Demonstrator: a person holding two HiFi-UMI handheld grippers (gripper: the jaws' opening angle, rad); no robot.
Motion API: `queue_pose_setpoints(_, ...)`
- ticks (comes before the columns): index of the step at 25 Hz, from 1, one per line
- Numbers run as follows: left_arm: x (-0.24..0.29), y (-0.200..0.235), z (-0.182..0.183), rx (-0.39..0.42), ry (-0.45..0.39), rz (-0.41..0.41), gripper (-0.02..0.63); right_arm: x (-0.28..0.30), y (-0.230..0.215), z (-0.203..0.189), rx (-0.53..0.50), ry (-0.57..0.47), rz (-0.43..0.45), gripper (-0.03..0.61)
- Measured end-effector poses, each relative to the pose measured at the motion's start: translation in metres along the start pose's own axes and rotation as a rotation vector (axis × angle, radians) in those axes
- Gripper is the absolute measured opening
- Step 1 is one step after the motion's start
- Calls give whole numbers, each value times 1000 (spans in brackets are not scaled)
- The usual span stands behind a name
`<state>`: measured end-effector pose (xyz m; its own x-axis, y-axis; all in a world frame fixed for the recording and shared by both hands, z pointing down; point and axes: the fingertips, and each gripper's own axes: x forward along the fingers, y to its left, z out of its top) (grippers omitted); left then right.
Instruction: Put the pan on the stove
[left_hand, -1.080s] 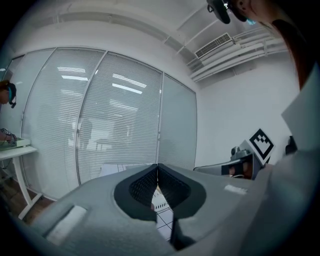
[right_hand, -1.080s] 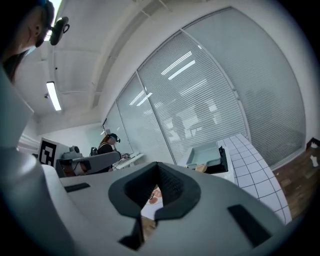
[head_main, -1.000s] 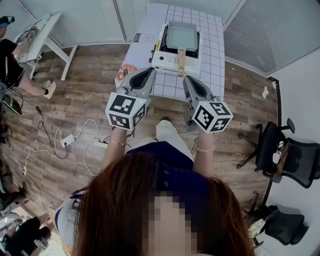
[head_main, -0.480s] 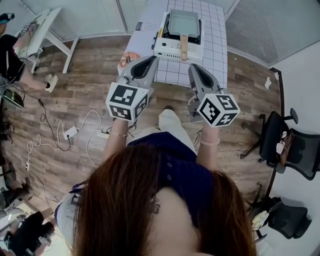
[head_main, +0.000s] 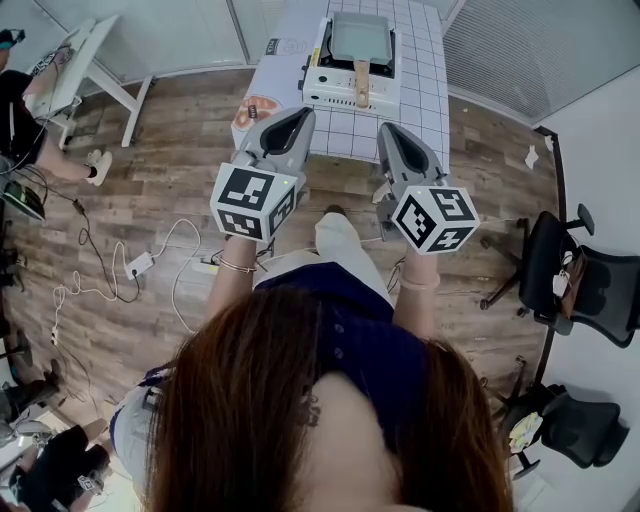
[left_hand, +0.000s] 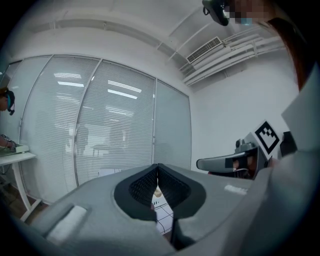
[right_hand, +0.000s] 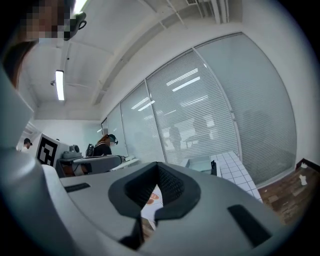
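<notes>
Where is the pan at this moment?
In the head view, the pan sits on the white stove at the top centre, on the checked table, its wooden handle pointing toward the person.

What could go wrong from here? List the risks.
The pan handle points at the person across the stove; a gripper pushed forward could knock it.
The left gripper and right gripper have shut jaws: neither can grip without opening.
The cables beside the person are a trip hazard.
</notes>
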<state>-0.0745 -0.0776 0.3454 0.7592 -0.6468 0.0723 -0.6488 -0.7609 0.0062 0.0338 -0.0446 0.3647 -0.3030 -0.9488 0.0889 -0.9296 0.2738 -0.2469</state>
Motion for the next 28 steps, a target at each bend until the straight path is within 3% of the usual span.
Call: queue_pose_setpoints(28, -20, -14, -5, -13, -12, -10, 11, -24, 10, -4, -17, 17, -39, 8)
